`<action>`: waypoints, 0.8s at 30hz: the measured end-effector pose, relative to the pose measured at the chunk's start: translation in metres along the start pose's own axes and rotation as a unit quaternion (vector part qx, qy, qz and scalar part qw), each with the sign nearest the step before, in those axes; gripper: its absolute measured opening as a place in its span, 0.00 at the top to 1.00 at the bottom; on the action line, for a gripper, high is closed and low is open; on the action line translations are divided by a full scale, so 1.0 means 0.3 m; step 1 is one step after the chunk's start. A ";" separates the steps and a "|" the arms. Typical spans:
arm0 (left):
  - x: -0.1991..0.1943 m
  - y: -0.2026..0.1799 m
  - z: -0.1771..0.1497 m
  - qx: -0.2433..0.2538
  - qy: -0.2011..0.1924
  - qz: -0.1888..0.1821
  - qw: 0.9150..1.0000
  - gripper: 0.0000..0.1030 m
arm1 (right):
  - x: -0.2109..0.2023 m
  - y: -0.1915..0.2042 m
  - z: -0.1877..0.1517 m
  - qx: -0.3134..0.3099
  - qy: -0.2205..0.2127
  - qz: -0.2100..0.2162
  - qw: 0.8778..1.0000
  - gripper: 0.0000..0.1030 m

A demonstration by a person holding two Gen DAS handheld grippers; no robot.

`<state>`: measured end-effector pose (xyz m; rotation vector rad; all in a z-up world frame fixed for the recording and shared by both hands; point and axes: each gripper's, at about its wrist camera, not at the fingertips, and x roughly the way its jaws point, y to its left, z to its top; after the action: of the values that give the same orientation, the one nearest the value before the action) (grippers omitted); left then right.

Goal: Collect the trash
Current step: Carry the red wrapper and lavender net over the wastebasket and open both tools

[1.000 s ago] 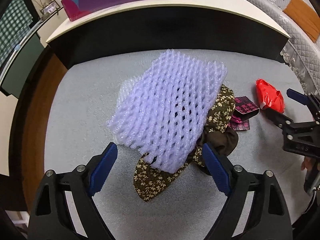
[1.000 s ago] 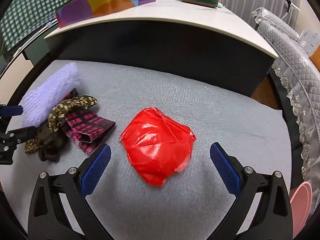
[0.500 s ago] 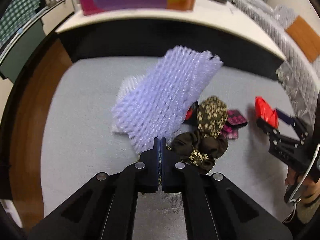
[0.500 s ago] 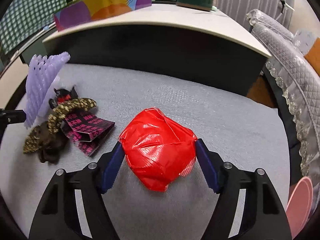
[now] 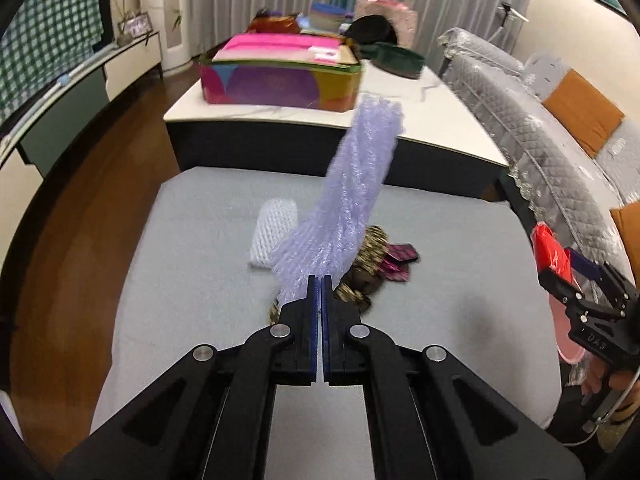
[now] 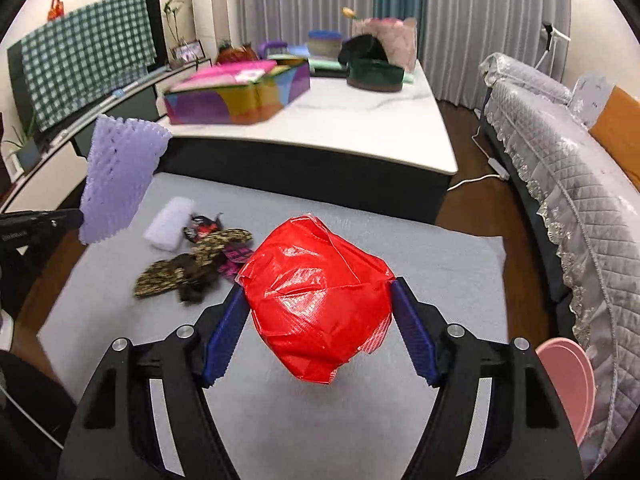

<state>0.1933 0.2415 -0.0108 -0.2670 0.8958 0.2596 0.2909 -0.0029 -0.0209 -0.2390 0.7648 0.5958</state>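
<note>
My left gripper (image 5: pixel 320 282) is shut on the lower edge of a purple foam net sleeve (image 5: pixel 352 200), which stands up from the jaws, clear of the grey mat (image 5: pixel 192 264). In the right wrist view the same purple sleeve (image 6: pixel 120 176) hangs at the left, held by the left gripper (image 6: pixel 78 216). My right gripper (image 6: pixel 318 294) is shut on a crumpled red plastic bag (image 6: pixel 320 312), both blue pads pressing its sides, with the bag raised above the mat. From the left wrist view the right gripper (image 5: pixel 576 276) and the red bag (image 5: pixel 550 250) show at the right edge.
On the mat lie a white foam net (image 5: pixel 274 236), a floral brown cloth piece (image 5: pixel 360 280) and pink-and-black wrappers (image 5: pixel 398 264). Behind stands a low white table (image 5: pixel 420 120) with a colourful box (image 5: pixel 280 84). A quilted sofa (image 6: pixel 580 184) and a pink round thing (image 6: pixel 568 380) are at right.
Both grippers went from open to shut, the left on the purple foam sleeve and the right on the red bag. Both then rose and pulled back, lifting their items off the mat.
</note>
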 end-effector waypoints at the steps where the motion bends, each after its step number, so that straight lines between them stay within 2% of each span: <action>1: -0.028 -0.026 -0.018 0.005 -0.003 0.000 1.000 0.99 | -0.026 0.001 -0.010 0.003 -0.001 0.002 1.000 0.31; 8: -0.164 -0.158 -0.148 0.040 -0.008 -0.021 0.999 0.99 | -0.214 0.011 -0.130 0.016 0.006 0.013 1.000 0.31; 13: -0.238 -0.256 -0.266 0.078 -0.001 -0.045 0.996 0.99 | -0.352 0.014 -0.246 0.004 -0.002 0.003 1.000 0.31; 24: -0.326 -0.348 -0.486 0.106 0.021 -0.084 0.991 0.99 | -0.521 0.026 -0.456 0.029 0.014 0.010 0.999 0.31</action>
<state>0.0629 0.0843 -0.0077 -0.1495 0.9282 0.0028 0.1185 -0.1181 -0.0063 -0.1857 0.8110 0.5896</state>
